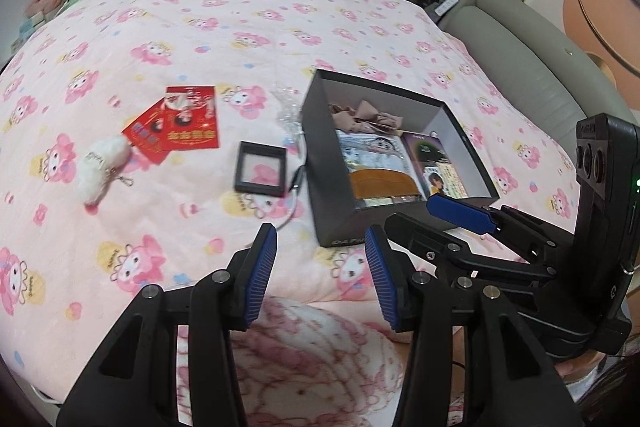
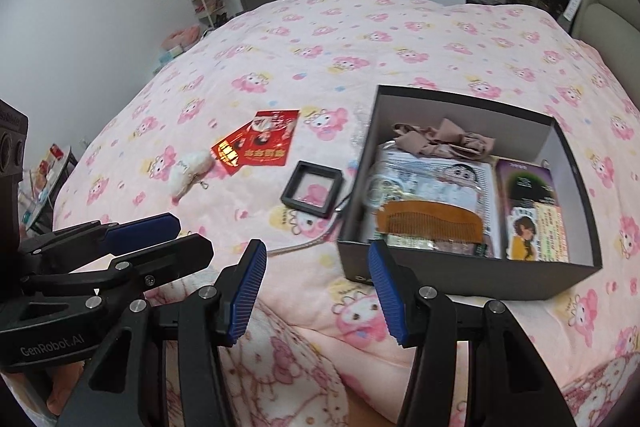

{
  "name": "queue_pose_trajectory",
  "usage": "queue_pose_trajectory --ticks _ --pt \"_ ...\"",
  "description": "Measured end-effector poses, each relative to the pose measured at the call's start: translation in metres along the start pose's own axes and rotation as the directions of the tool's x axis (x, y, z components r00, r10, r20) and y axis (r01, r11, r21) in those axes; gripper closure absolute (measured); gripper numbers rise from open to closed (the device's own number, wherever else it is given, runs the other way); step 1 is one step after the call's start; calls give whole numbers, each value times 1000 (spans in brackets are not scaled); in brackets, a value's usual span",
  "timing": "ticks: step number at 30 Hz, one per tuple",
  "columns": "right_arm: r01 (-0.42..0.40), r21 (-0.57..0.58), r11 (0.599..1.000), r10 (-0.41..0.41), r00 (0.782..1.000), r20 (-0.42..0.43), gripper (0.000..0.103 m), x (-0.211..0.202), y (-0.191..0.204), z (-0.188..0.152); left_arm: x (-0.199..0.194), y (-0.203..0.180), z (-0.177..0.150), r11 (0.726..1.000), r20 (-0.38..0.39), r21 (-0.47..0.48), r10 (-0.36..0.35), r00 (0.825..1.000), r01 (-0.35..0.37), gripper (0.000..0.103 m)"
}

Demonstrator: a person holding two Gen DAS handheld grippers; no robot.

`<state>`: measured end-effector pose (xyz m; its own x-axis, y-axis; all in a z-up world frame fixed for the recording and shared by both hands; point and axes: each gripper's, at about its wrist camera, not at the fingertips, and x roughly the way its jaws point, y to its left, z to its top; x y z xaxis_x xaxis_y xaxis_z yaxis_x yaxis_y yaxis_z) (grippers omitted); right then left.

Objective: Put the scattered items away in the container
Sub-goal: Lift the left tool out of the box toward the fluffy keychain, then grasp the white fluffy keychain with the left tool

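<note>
A dark cardboard box (image 1: pixel 334 187) (image 2: pixel 460 277) sits on the pink bed and holds a wooden comb (image 2: pixel 430 223), brown cloth, packets and a booklet. Left of it lie a small black square frame (image 1: pixel 262 169) (image 2: pixel 312 189), red envelopes (image 1: pixel 180 125) (image 2: pixel 260 143), a white plush keychain (image 1: pixel 102 167) (image 2: pixel 188 173), a clear crinkly wrapper (image 1: pixel 288 111) and a thin cable (image 1: pixel 294 203) (image 2: pixel 316 241). My left gripper (image 1: pixel 322 279) is open and empty, short of the box's near corner. My right gripper (image 2: pixel 316 293) is open and empty before the box's near wall.
The bed is covered with a pink cartoon-print quilt (image 1: pixel 200 27) (image 2: pixel 360 39). A grey headboard (image 1: pixel 532 67) stands to the right. Shelves and wardrobes line the far wall. A folded pink blanket (image 1: pixel 312 359) (image 2: pixel 288 379) lies under the grippers.
</note>
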<state>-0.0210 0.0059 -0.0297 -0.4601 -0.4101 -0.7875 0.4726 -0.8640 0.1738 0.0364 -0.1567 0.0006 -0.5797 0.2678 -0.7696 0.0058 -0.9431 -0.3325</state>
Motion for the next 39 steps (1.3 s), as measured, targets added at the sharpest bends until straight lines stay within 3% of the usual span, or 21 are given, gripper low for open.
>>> queue_pose_trajectory --ticks 16,25,30,33,39 --pt "-33 -92 995 28 998 -57 54 53 56 21 2 76 1 993 15 -110 43 999 -41 56" --pt "-103 -86 991 92 988 -128 54 97 81 40 10 126 8 980 33 -193 62 998 -55 56" --pt "-176 -66 982 161 969 -190 54 131 90 52 22 156 13 968 32 -237 97 995 -86 52" --pt "-207 -32 978 195 955 -221 54 153 93 61 34 179 13 951 19 -279 142 990 -131 52" --pt "-243 -52 969 218 932 -291 54 200 112 79 51 236 9 893 -5 -410 200 980 -185 51"
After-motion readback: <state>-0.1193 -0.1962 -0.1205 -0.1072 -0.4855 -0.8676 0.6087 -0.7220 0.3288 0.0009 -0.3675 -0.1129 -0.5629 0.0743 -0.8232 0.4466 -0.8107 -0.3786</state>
